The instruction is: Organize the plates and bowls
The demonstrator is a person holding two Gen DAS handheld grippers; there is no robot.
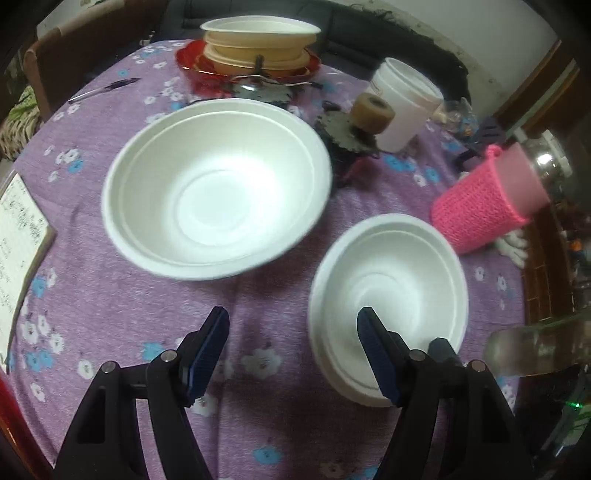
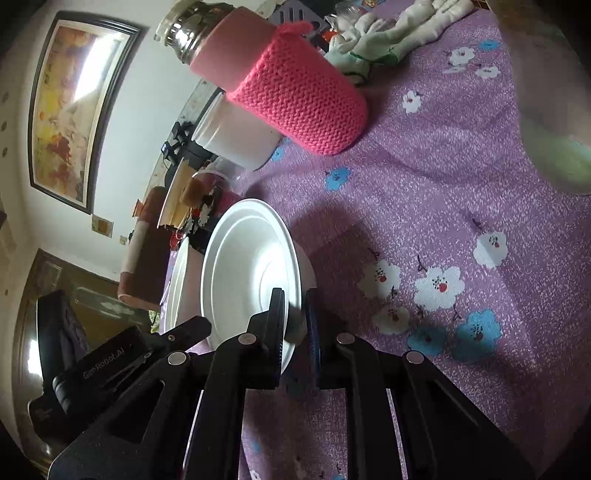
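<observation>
A large white foam bowl (image 1: 218, 188) sits on the purple flowered tablecloth (image 1: 122, 310). A smaller white foam bowl (image 1: 391, 280) stands to its right. My left gripper (image 1: 293, 325) is open above the cloth between the two bowls, its right finger over the small bowl's near rim. In the right wrist view my right gripper (image 2: 295, 306) is shut on the small bowl's (image 2: 251, 266) rim, with the large bowl's edge (image 2: 179, 284) beyond it. A stack of cream and white bowls on a red plate (image 1: 258, 48) stands at the table's far side.
A bottle in a pink knitted sleeve (image 1: 487, 199) and a white tub (image 1: 406, 99) stand at the right, with a tape roll (image 1: 371, 112) beside. A notebook (image 1: 18, 243) lies at the left edge, a pen (image 1: 103, 88) far left. White gloves (image 2: 388, 29) lie behind the bottle.
</observation>
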